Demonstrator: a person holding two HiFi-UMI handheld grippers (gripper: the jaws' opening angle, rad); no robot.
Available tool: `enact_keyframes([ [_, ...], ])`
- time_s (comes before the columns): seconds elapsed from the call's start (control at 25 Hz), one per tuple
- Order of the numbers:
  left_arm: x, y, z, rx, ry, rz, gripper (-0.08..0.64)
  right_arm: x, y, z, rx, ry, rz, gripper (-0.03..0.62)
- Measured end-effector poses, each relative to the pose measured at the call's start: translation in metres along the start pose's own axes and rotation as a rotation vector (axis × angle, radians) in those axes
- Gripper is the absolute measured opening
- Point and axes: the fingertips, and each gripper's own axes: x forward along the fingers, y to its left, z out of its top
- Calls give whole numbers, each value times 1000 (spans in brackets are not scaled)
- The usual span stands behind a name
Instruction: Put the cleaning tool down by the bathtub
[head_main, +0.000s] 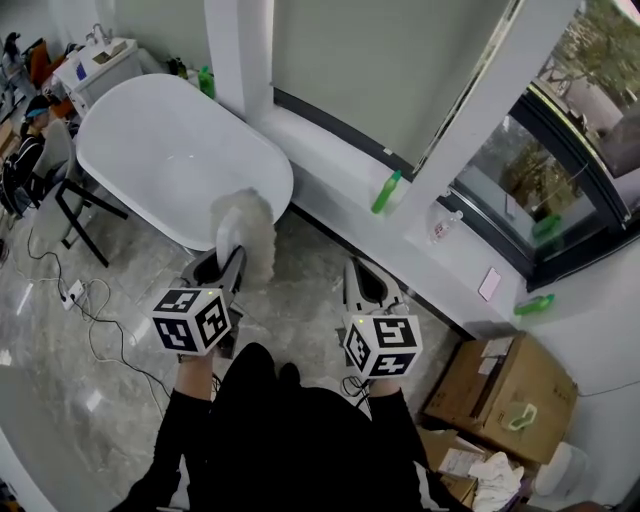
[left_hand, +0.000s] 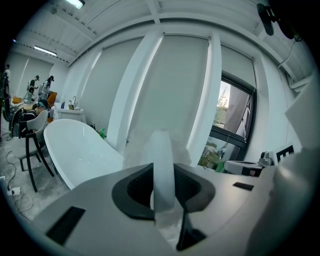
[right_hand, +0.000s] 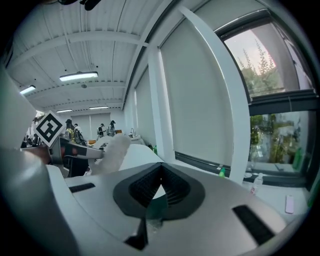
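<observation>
You are holding both grippers out in front, side by side. The left gripper (head_main: 230, 265) is clamping its jaws on the cleaning tool (head_main: 250, 225). The right gripper (head_main: 366, 275) is pointing forward, jaws together, empty.

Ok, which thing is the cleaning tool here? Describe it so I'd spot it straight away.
Start at the big white bathtub at the head view's upper left. At its near end, the left hand-held gripper grips a duster by its pale handle. It is the only fluffy white tuft around; the window ledge beside it holds smooth green bottles.
</observation>
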Motion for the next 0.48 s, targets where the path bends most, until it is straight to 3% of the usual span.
enact_keyframes([
  [0.48,43,9,13,24,16,-17,94,32,-14,9,-6,8,-16,0],
])
